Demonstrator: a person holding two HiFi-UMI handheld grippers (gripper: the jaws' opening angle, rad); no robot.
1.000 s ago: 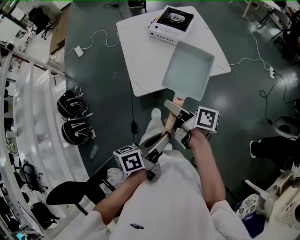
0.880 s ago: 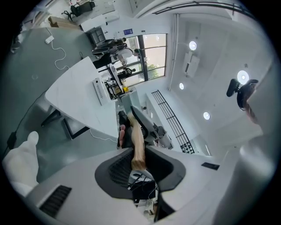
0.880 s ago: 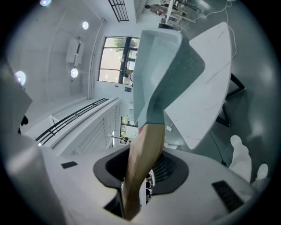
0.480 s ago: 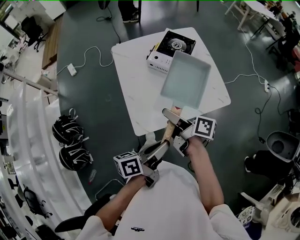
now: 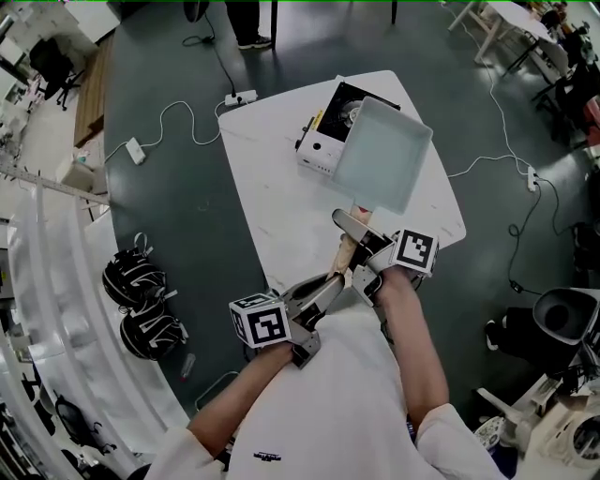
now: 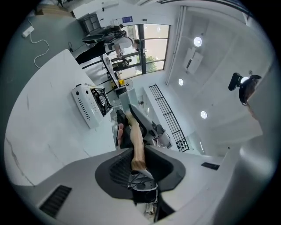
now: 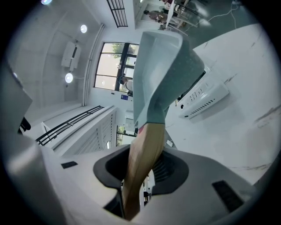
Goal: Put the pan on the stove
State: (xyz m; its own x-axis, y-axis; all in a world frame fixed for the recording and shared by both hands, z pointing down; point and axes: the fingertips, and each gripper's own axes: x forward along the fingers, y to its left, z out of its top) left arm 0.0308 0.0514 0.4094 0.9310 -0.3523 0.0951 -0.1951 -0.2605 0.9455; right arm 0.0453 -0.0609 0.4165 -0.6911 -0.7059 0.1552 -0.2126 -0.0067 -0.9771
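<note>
A pale green rectangular pan (image 5: 382, 155) with a wooden handle (image 5: 346, 251) hangs level above the white table (image 5: 272, 211). Its far part overlaps the right side of the white portable stove (image 5: 322, 142). My right gripper (image 5: 359, 242) is shut on the handle close to the pan. My left gripper (image 5: 328, 284) is shut on the handle's near end. In the left gripper view the handle (image 6: 137, 145) runs out between the jaws of the left gripper (image 6: 138, 166), with the stove (image 6: 89, 106) to the left. In the right gripper view the pan (image 7: 160, 74) rises from the right gripper (image 7: 140, 173), stove (image 7: 205, 99) behind.
White cables and a power strip (image 5: 238, 97) lie on the dark floor round the table. Two black bags (image 5: 141, 295) sit on the floor at left. A grey bin (image 5: 561, 321) stands at right. A person's legs (image 5: 246, 21) show at the top.
Both grippers have carried the pan forward, from short of the stove to partly over its right side. Their hold on the handle looks unchanged.
</note>
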